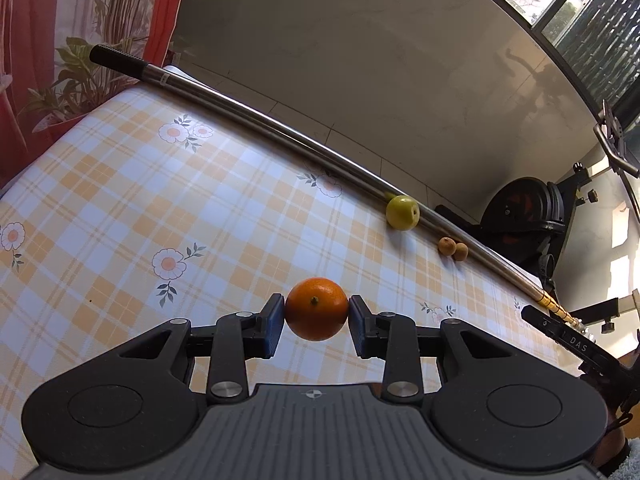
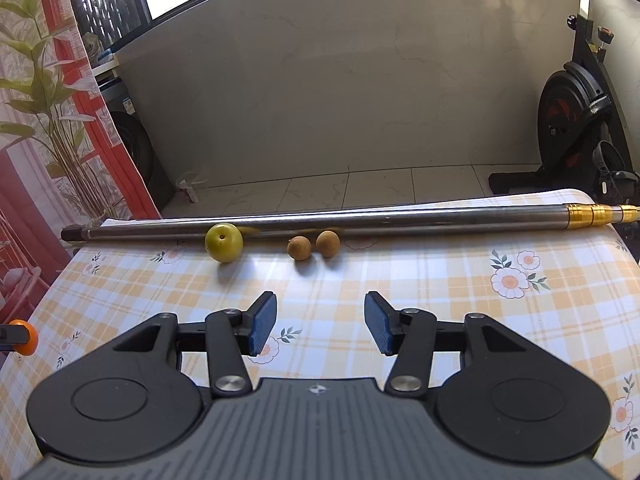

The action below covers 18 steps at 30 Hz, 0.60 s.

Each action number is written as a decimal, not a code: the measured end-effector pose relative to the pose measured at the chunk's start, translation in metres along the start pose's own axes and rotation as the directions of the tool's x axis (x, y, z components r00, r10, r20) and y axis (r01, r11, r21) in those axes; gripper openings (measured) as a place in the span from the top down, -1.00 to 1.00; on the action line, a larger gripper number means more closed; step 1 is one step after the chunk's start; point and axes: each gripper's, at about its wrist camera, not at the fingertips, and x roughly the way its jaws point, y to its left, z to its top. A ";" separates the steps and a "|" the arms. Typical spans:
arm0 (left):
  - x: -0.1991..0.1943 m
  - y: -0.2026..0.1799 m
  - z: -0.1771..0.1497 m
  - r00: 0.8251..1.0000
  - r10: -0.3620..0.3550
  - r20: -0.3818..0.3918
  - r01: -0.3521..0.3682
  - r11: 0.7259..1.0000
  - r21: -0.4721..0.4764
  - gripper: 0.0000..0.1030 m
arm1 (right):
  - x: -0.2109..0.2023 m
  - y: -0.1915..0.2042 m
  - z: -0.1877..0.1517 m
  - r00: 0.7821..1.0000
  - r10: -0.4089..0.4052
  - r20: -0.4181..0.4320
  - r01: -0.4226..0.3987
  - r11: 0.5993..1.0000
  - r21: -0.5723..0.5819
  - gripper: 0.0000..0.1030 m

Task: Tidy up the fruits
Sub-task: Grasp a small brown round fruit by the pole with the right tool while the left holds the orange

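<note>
My left gripper point(image 1: 316, 322) is shut on an orange point(image 1: 316, 308), held just above the checked tablecloth. A yellow-green fruit point(image 1: 402, 212) lies against a metal pole at the far edge, with two small brown fruits point(image 1: 453, 248) to its right. In the right wrist view my right gripper point(image 2: 320, 322) is open and empty, a short way in front of the yellow-green fruit point(image 2: 223, 242) and the two brown fruits point(image 2: 313, 245). The held orange point(image 2: 25, 337) shows at the left edge of that view.
A long metal pole point(image 2: 320, 220) with a gold end lies along the table's far edge. The checked floral tablecloth point(image 1: 160, 200) covers the table. An exercise bike point(image 2: 576, 112) stands on the floor beyond the right corner, a red curtain point(image 2: 48, 100) at left.
</note>
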 end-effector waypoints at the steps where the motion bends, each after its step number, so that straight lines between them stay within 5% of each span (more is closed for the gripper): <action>1: -0.002 -0.001 -0.001 1.000 -0.003 0.001 0.003 1.000 -0.001 0.29 | -0.005 0.001 -0.001 1.000 -0.001 0.006 0.001 1.000 -0.002 -0.03; 18: -0.030 -0.006 -0.029 1.000 -0.016 -0.001 0.017 0.998 0.064 0.29 | -0.062 0.007 -0.016 0.997 0.048 0.059 -0.050 0.998 0.028 -0.03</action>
